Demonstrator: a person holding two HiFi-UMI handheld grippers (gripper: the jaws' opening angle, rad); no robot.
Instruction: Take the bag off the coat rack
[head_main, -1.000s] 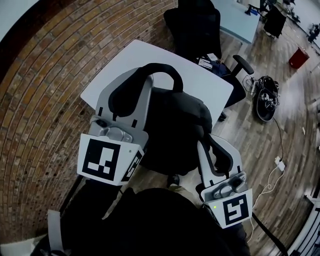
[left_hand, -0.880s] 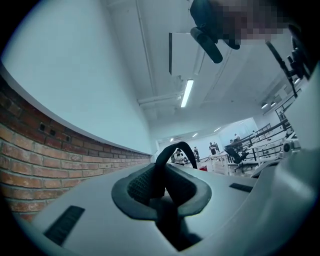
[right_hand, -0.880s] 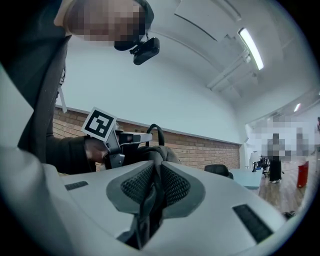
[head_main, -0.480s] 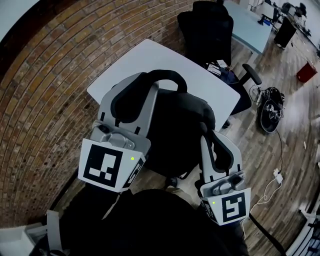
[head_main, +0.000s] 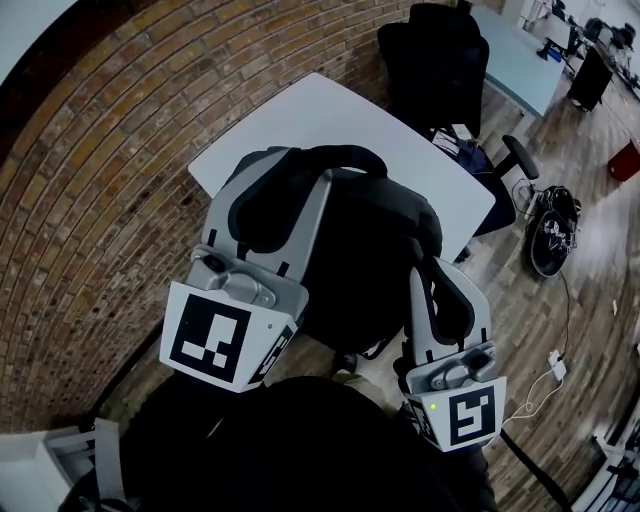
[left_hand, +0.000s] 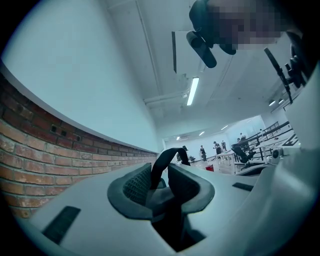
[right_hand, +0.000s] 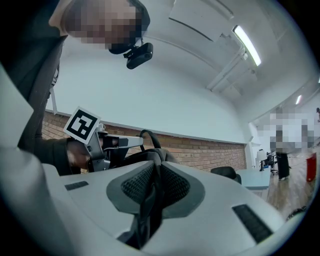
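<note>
A black bag (head_main: 365, 250) hangs between my two grippers above the white table (head_main: 300, 110). My left gripper (head_main: 295, 165) is shut on the bag's top handle loop (head_main: 345, 158). In the left gripper view that black strap (left_hand: 167, 157) rises out from between the pads of the left gripper (left_hand: 160, 182). My right gripper (head_main: 428, 268) is shut on a strap at the bag's right side. In the right gripper view this strap (right_hand: 150, 200) is pinched between the right gripper's (right_hand: 155, 182) pads, with the bag (right_hand: 150, 156) and the left gripper (right_hand: 135, 142) behind. No coat rack is in view.
A brick wall (head_main: 90, 200) runs along the left. A black office chair (head_main: 440, 50) stands behind the table, beside a pale blue desk (head_main: 525, 55). Cables and a dark bundle (head_main: 555, 230) lie on the wooden floor at right, near a red bin (head_main: 625, 160).
Both grippers and the bag have drifted a little to the right and farther over the white table. Both grips look the same.
</note>
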